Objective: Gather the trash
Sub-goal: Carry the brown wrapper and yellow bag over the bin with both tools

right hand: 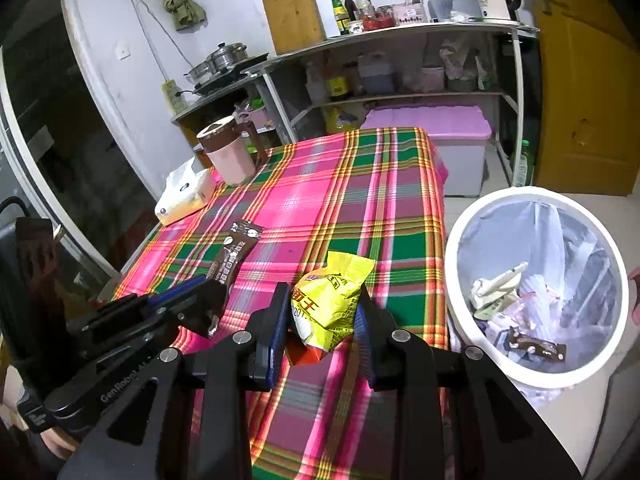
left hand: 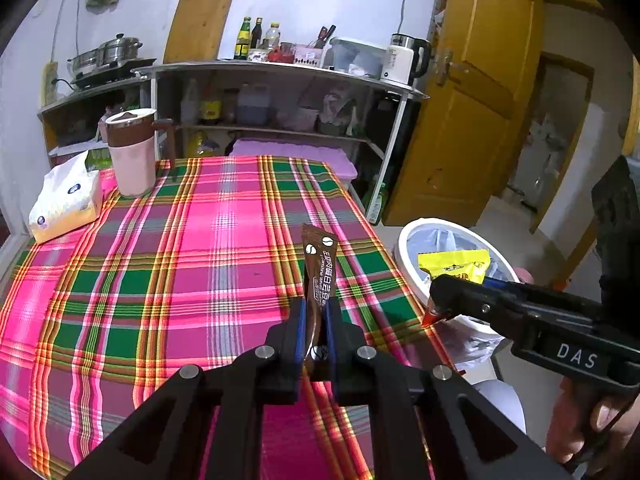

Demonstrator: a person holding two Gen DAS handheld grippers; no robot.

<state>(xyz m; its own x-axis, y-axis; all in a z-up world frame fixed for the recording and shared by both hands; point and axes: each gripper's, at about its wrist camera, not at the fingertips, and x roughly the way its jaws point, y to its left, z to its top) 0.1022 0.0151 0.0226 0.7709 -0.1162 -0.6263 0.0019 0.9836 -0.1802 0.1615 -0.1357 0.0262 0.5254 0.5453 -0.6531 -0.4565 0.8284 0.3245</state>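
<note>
My left gripper [left hand: 315, 316] is shut on a long brown coffee sachet [left hand: 319, 272] that stands upright above the plaid tablecloth [left hand: 168, 264]. In the right wrist view that sachet [right hand: 236, 254] sticks out from the left gripper [right hand: 212, 300] at the lower left. My right gripper [right hand: 322, 320] is shut on a crumpled yellow snack wrapper [right hand: 332, 300], held over the table's right part. From the left wrist view the yellow wrapper [left hand: 454, 265] and the right gripper [left hand: 440, 304] sit in front of the white trash bin [left hand: 404, 248]. The bin [right hand: 452, 280] stands on the floor right of the table, lined with a clear bag, with scraps inside.
A pink jug with a brown lid [left hand: 132, 152] and a tissue pack [left hand: 64, 204] stand at the table's far left corner. Behind the table is a metal shelf [left hand: 280, 68] with bottles and a kettle, a pink-lidded box [right hand: 440, 124], and a yellow door [left hand: 472, 92] at right.
</note>
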